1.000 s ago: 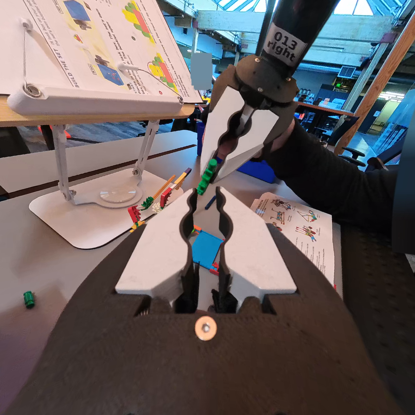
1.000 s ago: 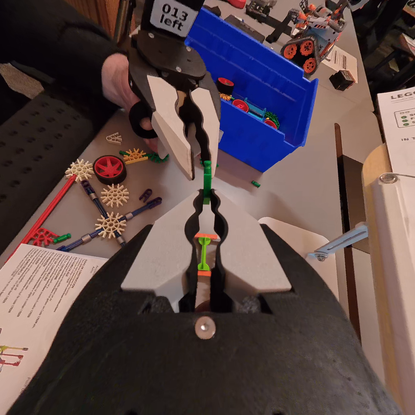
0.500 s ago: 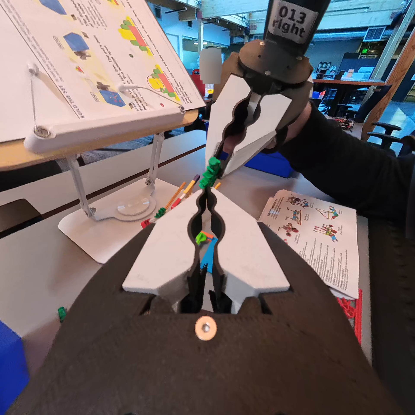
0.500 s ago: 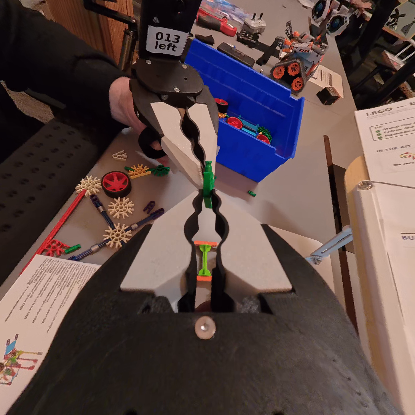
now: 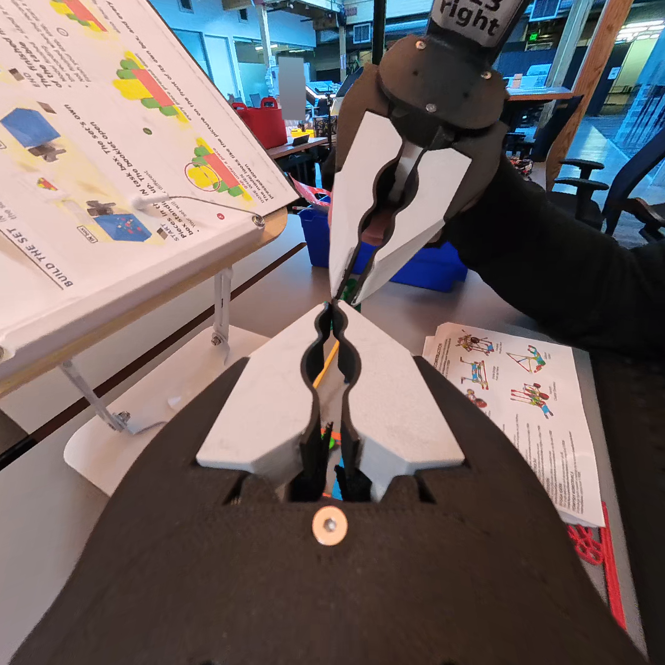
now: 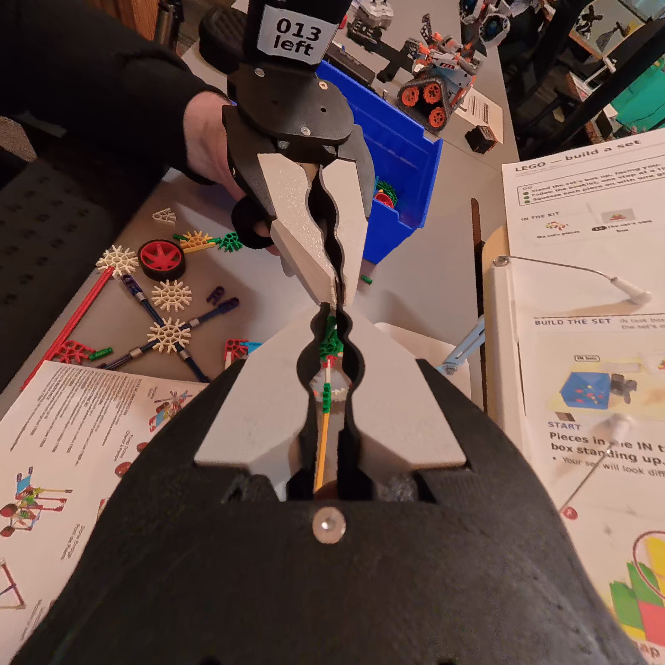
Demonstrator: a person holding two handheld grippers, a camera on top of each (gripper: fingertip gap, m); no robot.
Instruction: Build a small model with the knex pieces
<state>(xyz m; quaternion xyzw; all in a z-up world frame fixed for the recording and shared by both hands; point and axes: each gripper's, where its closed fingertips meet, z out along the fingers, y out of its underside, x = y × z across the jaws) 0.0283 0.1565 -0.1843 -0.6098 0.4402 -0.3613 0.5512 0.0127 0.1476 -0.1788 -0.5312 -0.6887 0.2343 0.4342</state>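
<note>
My left gripper (image 5: 333,306) and my right gripper (image 6: 333,307) meet tip to tip above the grey table. Both are shut on a small green rod piece (image 5: 352,293), which is mostly hidden between the tips. A bit of green also shows in the right wrist view (image 6: 329,325). The right gripper (image 5: 345,297) comes down from above in the left wrist view. The left gripper (image 6: 338,293) does the same in the right wrist view. Below them lies a small assembly with a yellow rod (image 6: 322,449) and green connectors.
A document stand with an instruction sheet (image 5: 126,144) is close on one side. A blue bin (image 6: 396,144) of parts stands behind. A booklet (image 5: 521,396) lies on the table. Loose parts include a red wheel (image 6: 162,259), white connectors (image 6: 169,334) and rods. A tracked toy robot (image 6: 431,90) stands far back. Left and right tips are no more than a few centimetres apart. The red wheel (image 6: 162,259) is about 25 cm from both grippers' fingertips.
My left gripper has closed from partly open onto the green piece held by the right gripper. The two grippers have come together tip to tip and shifted toward the stand.
</note>
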